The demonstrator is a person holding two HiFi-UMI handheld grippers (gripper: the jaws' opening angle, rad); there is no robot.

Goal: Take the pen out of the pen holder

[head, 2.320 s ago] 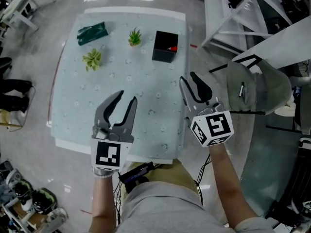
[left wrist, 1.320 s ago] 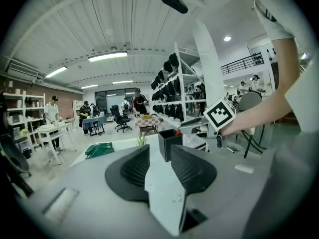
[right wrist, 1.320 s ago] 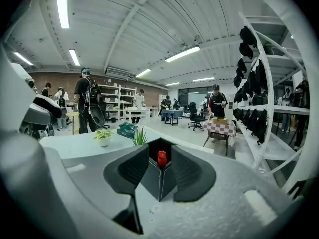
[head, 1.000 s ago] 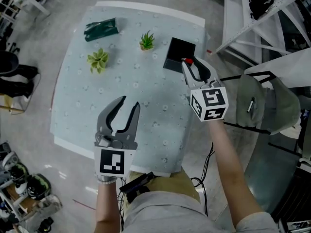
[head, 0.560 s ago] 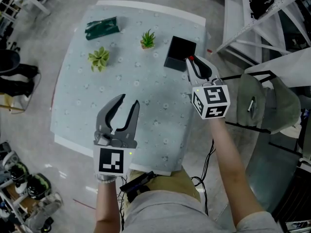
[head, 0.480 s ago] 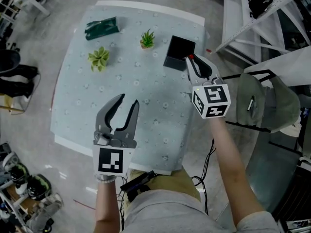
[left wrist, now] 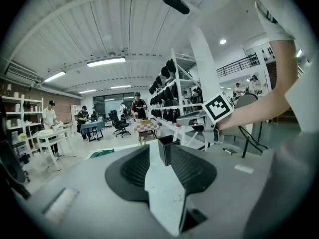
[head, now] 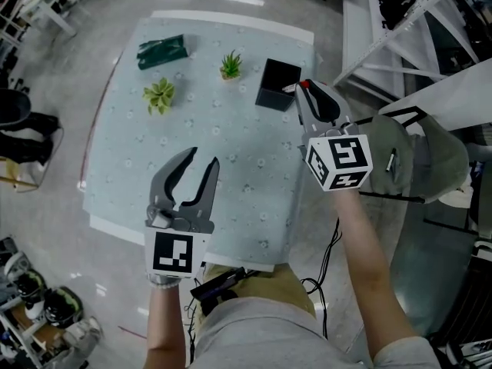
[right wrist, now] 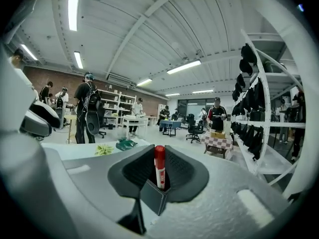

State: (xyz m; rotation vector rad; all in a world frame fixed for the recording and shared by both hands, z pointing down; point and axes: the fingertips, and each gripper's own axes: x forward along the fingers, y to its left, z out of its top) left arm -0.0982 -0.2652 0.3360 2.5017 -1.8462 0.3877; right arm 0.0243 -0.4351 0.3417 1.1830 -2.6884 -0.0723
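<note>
Both forearms [head: 360,267] outstretched; right hand-held gripper [head: 306,91] just closed on pen [right wrist: 159,164]; left hand-held gripper [head: 202,157] wide, empty.

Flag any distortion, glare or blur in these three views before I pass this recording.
Head view: evenly lit and sharp, slight wide-angle bend, glare streaks on the floor. Left gripper view: heavy fisheye with black corners, pen holder clear at centre. Right gripper view: same fisheye, ceiling lamps blown out, pen crisp at centre.

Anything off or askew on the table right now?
Nothing stands out: the pen holder and small plants stand upright on the table; the right tool has just closed on the red-capped pen, upright.
</note>
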